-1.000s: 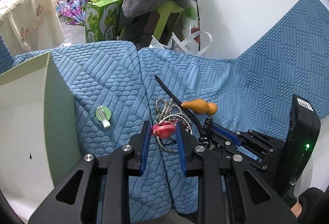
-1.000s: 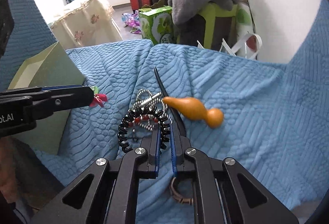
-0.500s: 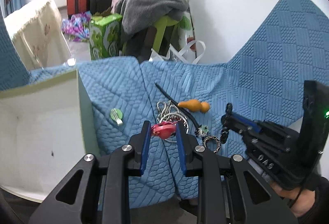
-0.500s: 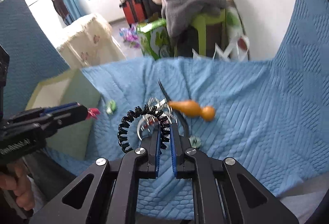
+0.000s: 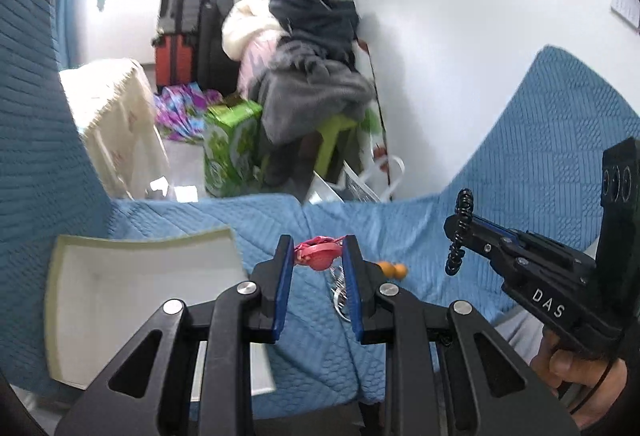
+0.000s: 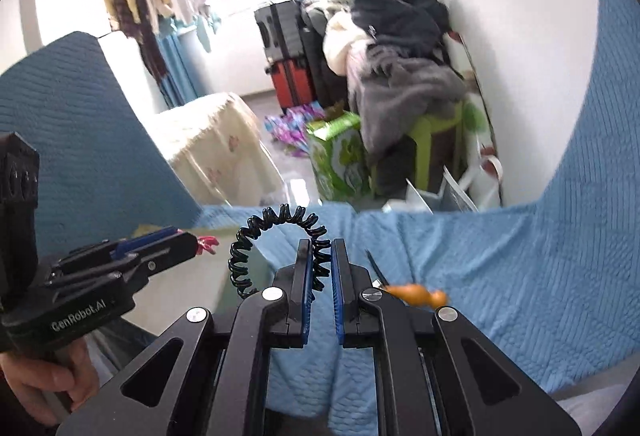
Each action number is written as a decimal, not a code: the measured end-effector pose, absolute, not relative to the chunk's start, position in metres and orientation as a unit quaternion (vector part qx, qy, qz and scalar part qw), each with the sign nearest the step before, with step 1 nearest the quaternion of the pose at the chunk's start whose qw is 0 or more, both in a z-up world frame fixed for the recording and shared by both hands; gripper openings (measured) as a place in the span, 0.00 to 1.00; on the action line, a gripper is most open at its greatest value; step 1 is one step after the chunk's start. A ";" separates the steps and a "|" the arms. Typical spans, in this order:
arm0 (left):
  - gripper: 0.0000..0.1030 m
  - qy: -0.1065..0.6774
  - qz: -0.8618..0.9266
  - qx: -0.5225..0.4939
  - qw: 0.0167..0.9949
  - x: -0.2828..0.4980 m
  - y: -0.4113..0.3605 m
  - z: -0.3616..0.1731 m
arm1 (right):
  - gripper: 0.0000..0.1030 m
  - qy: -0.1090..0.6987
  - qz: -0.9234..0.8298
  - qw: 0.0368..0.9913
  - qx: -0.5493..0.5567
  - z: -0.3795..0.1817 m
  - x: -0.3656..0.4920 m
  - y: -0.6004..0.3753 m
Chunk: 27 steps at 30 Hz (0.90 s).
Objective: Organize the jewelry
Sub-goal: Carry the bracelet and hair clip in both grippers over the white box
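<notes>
Here left claw (image 5: 316, 256) pinches blurred pink clip (image 5: 318, 256); right claw (image 6: 320, 260) clamps black coil (image 6: 276, 232)

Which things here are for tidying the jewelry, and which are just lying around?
For the job:
- pink clip in the left gripper
- black coil bracelet in the right gripper
- pale box
- silver chains

Just lying around:
- pile of clothes
- suitcases
- green carton

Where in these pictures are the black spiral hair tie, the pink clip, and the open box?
black spiral hair tie (image 6: 280, 222): right wrist view, top of its coiled loop.
pink clip (image 5: 318, 256): left wrist view, its body between the pads.
open box (image 5: 132, 288): left wrist view, inner wall.
</notes>
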<state>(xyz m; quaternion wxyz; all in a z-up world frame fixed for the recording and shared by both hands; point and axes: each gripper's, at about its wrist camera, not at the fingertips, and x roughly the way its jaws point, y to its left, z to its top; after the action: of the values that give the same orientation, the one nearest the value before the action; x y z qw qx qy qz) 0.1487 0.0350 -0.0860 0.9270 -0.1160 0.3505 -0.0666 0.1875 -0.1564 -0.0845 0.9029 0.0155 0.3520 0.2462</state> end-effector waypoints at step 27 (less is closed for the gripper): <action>0.25 0.438 0.055 -0.165 0.882 0.161 0.144 -0.155 | 0.08 0.499 0.346 0.793 -0.050 -0.163 0.220 0.003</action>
<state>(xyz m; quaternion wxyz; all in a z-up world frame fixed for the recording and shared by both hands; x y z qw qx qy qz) 0.1614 0.1439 -0.1550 0.8819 -0.1652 0.4382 0.0548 0.2200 0.0029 -0.1631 0.7931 -0.0496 0.4991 0.3455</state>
